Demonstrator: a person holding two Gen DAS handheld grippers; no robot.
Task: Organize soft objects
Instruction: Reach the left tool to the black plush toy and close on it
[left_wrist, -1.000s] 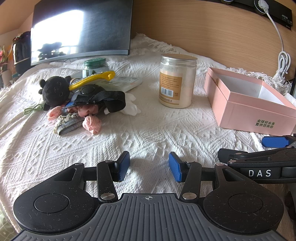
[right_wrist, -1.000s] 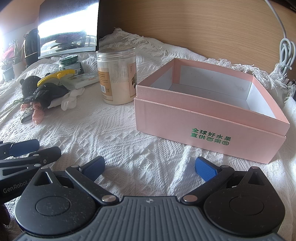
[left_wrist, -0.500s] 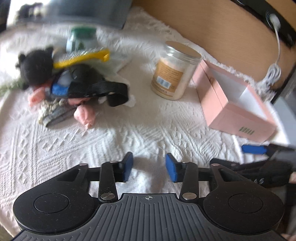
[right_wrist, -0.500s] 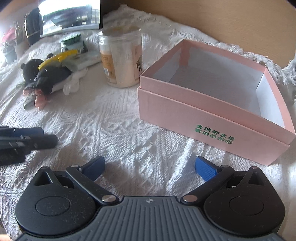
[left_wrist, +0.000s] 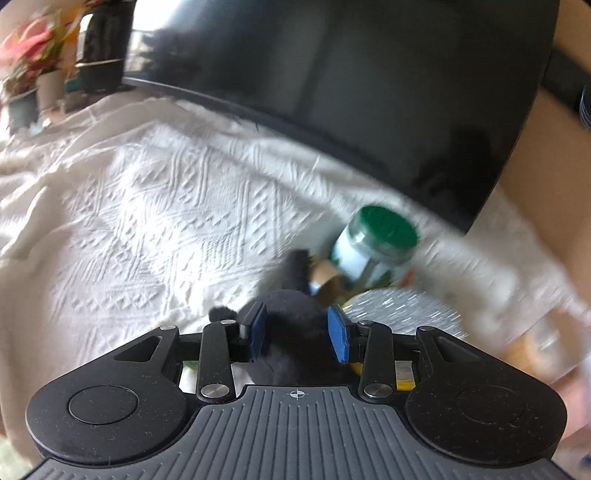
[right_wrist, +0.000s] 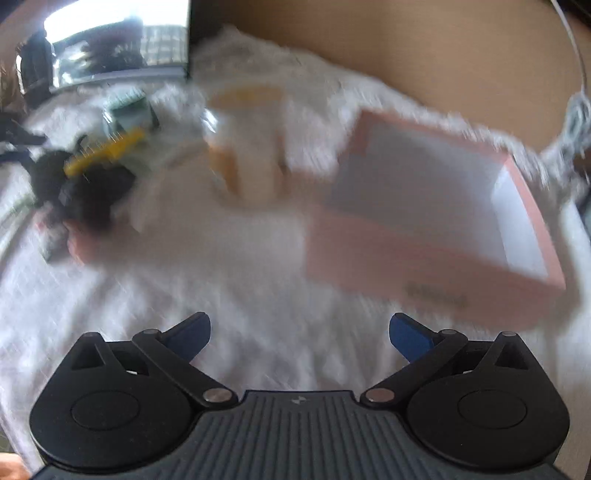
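My left gripper (left_wrist: 297, 330) hangs over the pile of soft things, its blue pads on either side of the black plush toy (left_wrist: 291, 314). The jaws are opening with the toy between them, and I cannot see the pads pressing on it. In the blurred right wrist view the same dark pile (right_wrist: 85, 184) lies at the far left, with a yellow comb (right_wrist: 107, 149) on top. My right gripper (right_wrist: 299, 332) is open wide above the white cloth, with nothing between its fingers. The pink box (right_wrist: 424, 251) stands open on the right.
A green-lidded jar (left_wrist: 376, 240) and a round silvery lid (left_wrist: 402, 310) sit just beyond the plush toy. A black monitor (left_wrist: 351, 92) stands behind them, with potted plants (left_wrist: 33, 55) at the far left. A tall clear jar (right_wrist: 247, 147) stands between pile and box.
My left gripper has swung left and forward from bare cloth to the soft pile and now straddles the black plush toy. The right gripper rose a little and stayed open.
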